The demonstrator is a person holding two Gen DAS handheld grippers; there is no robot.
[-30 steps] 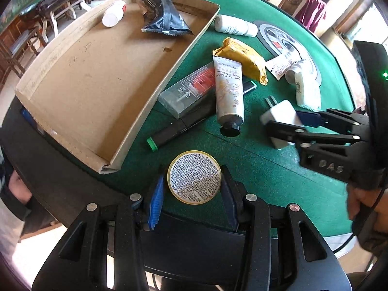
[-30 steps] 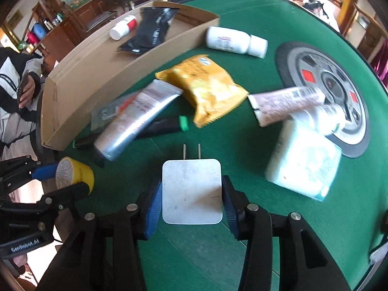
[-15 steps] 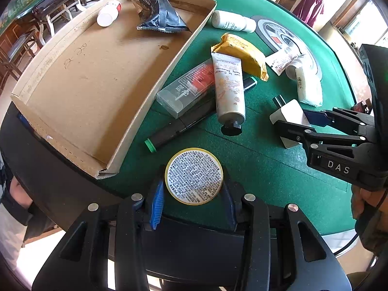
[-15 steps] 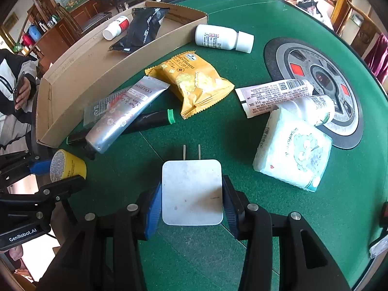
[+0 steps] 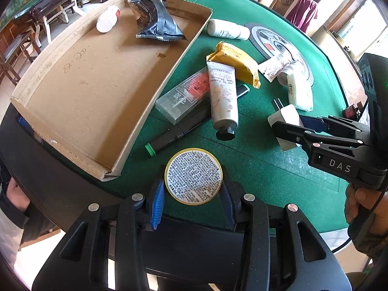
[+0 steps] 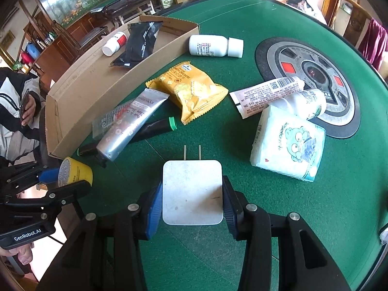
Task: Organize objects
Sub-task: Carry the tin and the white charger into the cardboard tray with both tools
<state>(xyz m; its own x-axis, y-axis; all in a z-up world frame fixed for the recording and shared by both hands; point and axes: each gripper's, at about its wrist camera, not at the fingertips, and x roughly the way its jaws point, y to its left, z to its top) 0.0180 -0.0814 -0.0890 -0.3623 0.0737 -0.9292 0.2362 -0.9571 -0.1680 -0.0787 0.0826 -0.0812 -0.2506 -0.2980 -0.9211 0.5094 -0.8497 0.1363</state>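
Both tools are loaded, so the step in hand looks like carrying each catch over to the cardboard tray (image 5: 80, 77) and setting it down inside. The left gripper (image 5: 193, 194) pinches a small yellow tin (image 5: 193, 176) by its round sides, printed label facing the camera; the right gripper (image 6: 192, 200) clamps a white plug adapter (image 6: 192, 192) across its flat body, two prongs pointing away from the jaws. To do it well, I would clear the tray's low near wall before lowering, keep the pinch steady since the tin's curved side could slip, and aim for the bare cardboard ahead and to the left of the left gripper, short of the black packet (image 5: 157, 21) and the small white bottle (image 5: 108, 19) at the far end. The adapter is matte, rounded at the corners and faintly scuffed. A hand-cream tube (image 6: 132, 123) and yellow cracker bag (image 6: 191, 92) lie ahead of the right gripper.
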